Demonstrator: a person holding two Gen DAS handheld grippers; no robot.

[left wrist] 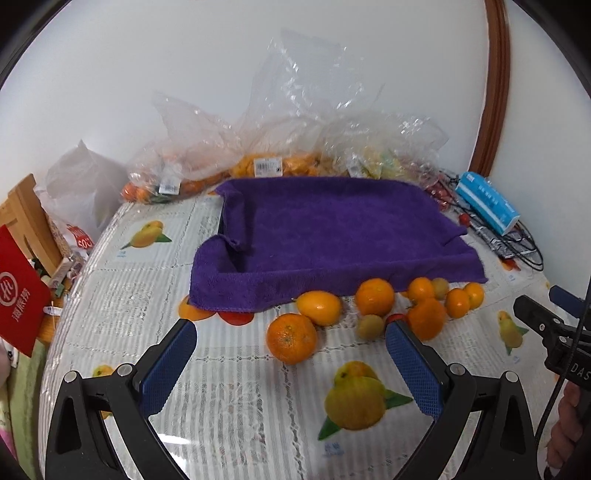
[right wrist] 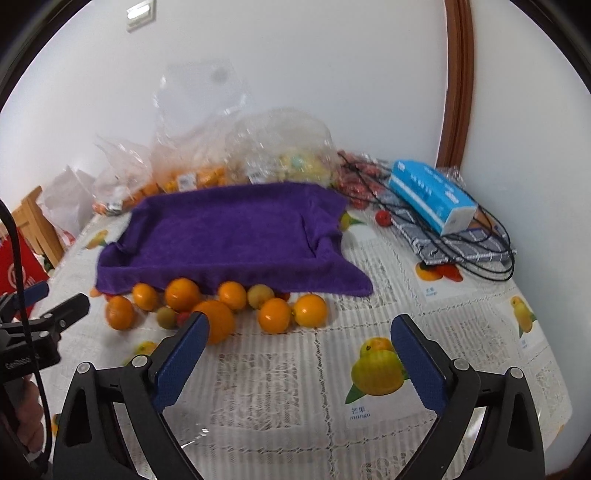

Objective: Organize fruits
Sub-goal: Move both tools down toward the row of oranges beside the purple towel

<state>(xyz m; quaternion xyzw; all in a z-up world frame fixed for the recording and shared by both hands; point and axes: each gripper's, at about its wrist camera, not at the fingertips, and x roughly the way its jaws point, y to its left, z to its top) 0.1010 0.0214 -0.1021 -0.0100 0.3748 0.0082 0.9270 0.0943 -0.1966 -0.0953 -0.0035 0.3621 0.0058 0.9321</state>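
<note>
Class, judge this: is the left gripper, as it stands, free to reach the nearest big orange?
Probably yes. The left gripper is open, the orange sits between its fingers ahead, and only bare tablecloth lies between.

I see a plain white wall point(left wrist: 184, 74) ahead of the claws, w/ brown wood trim point(left wrist: 495, 92) curving up at far right. Wood chair point(left wrist: 29, 221) off to the left. Wall switch point(right wrist: 140, 14) upper left. Light even, soft.
</note>
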